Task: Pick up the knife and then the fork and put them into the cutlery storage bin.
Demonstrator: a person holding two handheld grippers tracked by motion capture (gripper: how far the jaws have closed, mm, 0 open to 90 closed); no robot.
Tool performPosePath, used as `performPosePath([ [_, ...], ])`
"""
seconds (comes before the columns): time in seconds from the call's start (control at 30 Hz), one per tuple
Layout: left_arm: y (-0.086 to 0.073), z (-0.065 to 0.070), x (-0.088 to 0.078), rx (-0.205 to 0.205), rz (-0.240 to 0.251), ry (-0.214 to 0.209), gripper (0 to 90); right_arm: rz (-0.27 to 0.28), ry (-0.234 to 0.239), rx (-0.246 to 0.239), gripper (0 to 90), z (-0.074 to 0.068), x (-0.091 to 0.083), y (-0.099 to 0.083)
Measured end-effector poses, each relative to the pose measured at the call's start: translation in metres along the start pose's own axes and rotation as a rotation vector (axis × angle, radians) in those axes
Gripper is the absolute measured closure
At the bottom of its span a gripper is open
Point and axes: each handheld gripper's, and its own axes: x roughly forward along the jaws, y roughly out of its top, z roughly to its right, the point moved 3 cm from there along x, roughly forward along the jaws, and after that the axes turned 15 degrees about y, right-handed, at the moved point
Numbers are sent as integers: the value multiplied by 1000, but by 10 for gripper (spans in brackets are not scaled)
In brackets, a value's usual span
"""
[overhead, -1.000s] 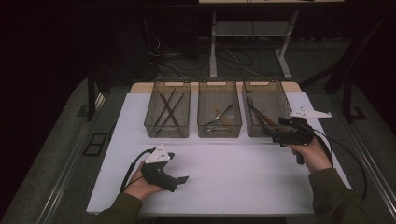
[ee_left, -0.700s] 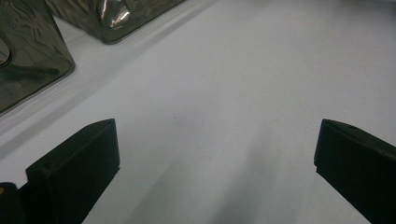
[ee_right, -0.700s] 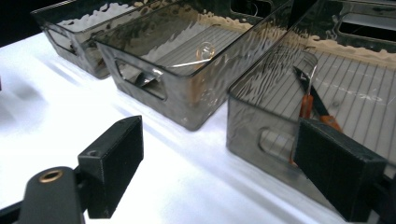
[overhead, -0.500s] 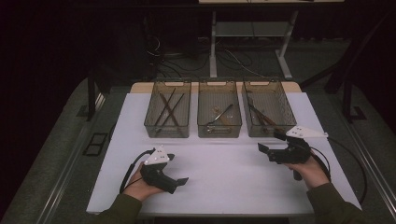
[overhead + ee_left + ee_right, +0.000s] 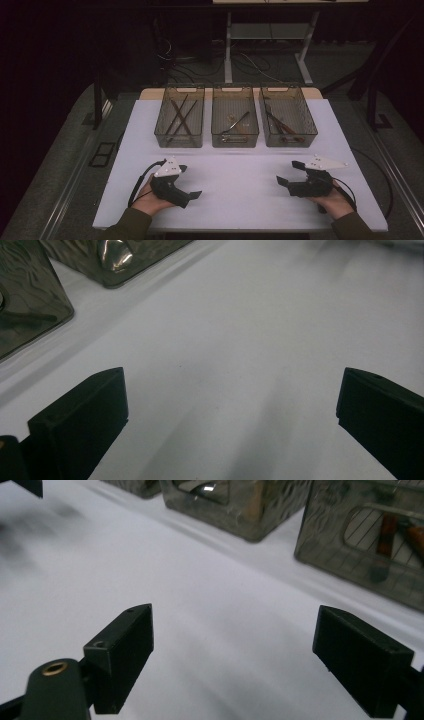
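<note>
A: What has moved since a second ago?

B: The right gripper [image 5: 289,174]. It was up by the right-hand bin [image 5: 288,117]; it has come back toward the person and down, and now sits low over the near right part of the white table [image 5: 240,165]. The left gripper [image 5: 189,181] has kept its place at the near left.

A: How do the jaws stand?

B: Both pairs are spread wide, with nothing between them. In the left gripper view [image 5: 227,405] only bare table lies in the gap; the same in the right gripper view [image 5: 232,650].

A: And the bins?

B: Three clear wire-mesh bins stand in a row at the far side, well apart from both grippers. The left bin [image 5: 180,117] holds dark chopsticks, the middle bin [image 5: 235,117] a metal utensil, the right-hand one a few red-handled tools. The right gripper view has the right-hand bin [image 5: 370,545] ahead at its right, and the middle bin [image 5: 235,505] beside it.
</note>
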Motion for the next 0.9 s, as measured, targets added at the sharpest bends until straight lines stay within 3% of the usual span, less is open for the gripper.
performPosePath([
  [0.37,0,0,-1,0,-3,0,0,-52,-5,-15,162,-5,-3,-14],
  [0.9,-1,1,-1,8,-11,-4,0,-73,0,-23,162,-6,-2,-17],
])
